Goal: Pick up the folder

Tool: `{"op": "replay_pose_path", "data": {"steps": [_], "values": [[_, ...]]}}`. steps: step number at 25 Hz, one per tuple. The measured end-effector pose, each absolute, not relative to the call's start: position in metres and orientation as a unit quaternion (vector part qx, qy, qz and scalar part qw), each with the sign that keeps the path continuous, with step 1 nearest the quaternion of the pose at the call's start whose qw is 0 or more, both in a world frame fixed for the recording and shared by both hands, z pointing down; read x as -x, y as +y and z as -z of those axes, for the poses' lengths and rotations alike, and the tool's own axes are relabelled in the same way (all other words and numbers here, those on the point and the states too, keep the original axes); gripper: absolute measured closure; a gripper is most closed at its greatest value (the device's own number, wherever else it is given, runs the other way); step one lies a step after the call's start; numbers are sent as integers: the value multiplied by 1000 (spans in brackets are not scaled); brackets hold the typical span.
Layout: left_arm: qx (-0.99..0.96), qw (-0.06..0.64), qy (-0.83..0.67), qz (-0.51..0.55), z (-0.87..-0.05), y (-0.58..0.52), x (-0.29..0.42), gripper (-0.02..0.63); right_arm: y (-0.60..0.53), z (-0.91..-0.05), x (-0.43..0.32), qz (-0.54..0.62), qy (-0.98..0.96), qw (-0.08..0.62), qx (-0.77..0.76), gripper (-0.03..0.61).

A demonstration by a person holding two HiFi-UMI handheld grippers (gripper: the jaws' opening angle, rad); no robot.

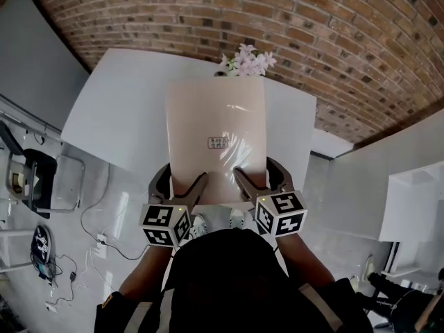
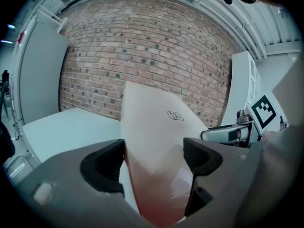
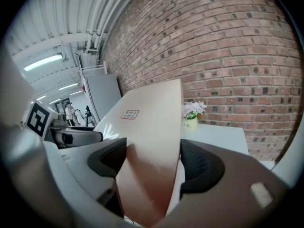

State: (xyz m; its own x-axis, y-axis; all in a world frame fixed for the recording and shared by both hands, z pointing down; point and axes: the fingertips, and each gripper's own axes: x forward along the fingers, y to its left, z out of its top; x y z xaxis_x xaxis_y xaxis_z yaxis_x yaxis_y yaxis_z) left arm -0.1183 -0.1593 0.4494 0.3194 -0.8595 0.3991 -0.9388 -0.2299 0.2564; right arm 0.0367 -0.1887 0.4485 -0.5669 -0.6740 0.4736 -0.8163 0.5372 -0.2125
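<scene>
**Folder held in both grippers, over the table**

Folder (image 1: 216,137) is a plain beige one with a small label (image 1: 218,142) near the middle. It's gripped along its near edge from both sides. The left gripper (image 1: 182,186) has the near-left part and the right gripper (image 1: 260,179) has the near-right part. They sit near each other, with the marker cubes pointing back toward the person.

Left gripper view: the left gripper (image 2: 154,158) is clamped on the folder (image 2: 156,141), which runs straight between the two dark pads. The sheet goes up and away from the jaws, tilted, with the label showing on its upper face. The other gripper's cube (image 2: 263,109) shows off to the right.

Right gripper view is the same story. The right gripper (image 3: 153,163) is closed on the folder (image 3: 152,127), with a pad on each side of it. The folder slopes up toward the brick wall (image 3: 228,46).

As for where it sits, the folder hangs over the near part of the white table (image 1: 118,109). From the gripper views it looks lifted off the top rather than lying on it. In the head view its far edge lands just below the flowers (image 1: 248,61), but the right gripper view shows them standing well behind it, near the table's far edge by the wall.

Cables (image 1: 97,241) trail across the floor down to the left of the table.
</scene>
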Motion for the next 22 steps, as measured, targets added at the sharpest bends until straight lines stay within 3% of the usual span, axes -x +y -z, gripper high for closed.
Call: {"op": "replay_pose_path", "data": {"steps": [9,22], "values": [[-757,191,-624,-37,-402,-127,159,216,-174,-400,6,-173,-890,133,-401,222],[-739,179,-648,-27,-393,-98,191,216,-153,-387,41,-147,-903,134,-381,227]]}}
